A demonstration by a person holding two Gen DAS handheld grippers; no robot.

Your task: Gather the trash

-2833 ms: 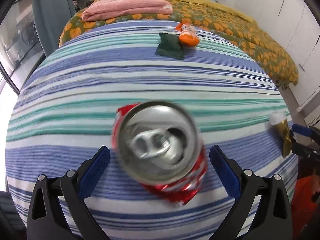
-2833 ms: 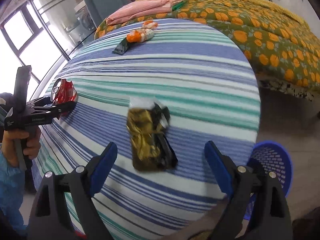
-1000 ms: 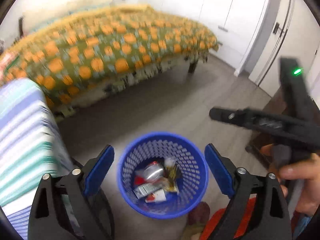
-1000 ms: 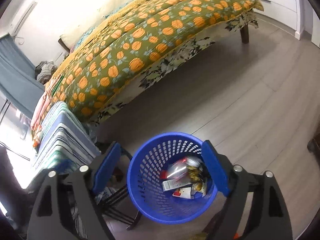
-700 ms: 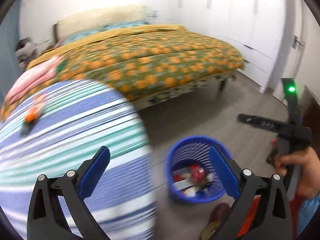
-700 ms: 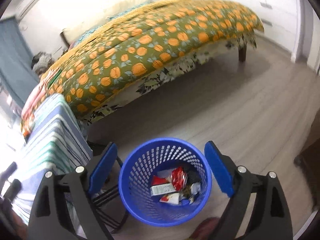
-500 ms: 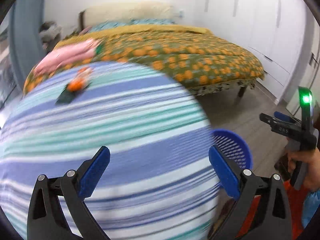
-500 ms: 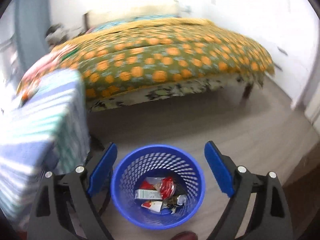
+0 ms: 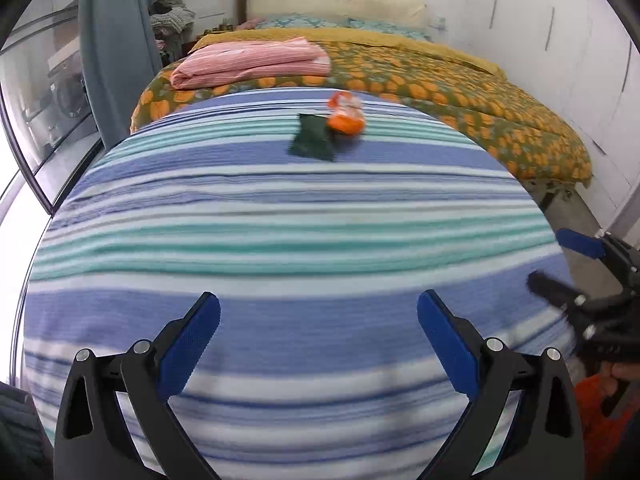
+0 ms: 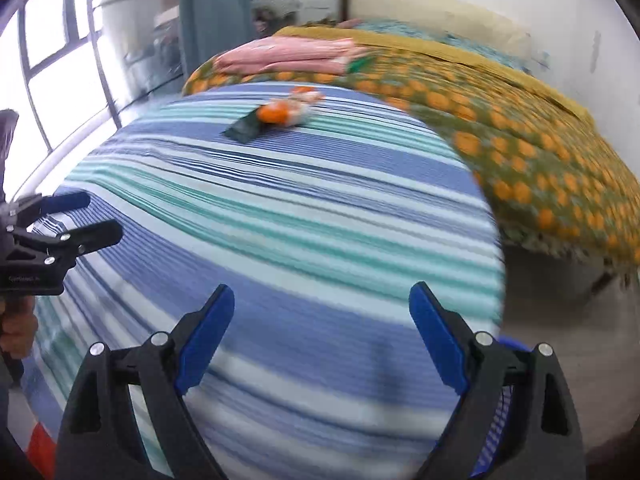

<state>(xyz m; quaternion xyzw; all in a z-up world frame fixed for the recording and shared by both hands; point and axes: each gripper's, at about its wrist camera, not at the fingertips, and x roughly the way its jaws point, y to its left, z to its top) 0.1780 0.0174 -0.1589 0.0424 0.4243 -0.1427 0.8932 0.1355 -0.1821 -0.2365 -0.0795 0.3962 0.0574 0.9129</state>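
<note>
Both grippers (image 9: 319,330) (image 10: 322,322) gape; green wrapper (image 9: 312,141) lies lengthwise away.

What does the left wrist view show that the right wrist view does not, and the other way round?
Only the left wrist view shows the white wardrobe doors and the right gripper at its right edge. Only the right wrist view shows the window, a bit of the blue basket behind its finger, and the left gripper at its left edge. Both show the striped table, the dark green wrapper touching the orange wrapper at the far side, the pink folded cloth and the orange-patterned bed.
</note>
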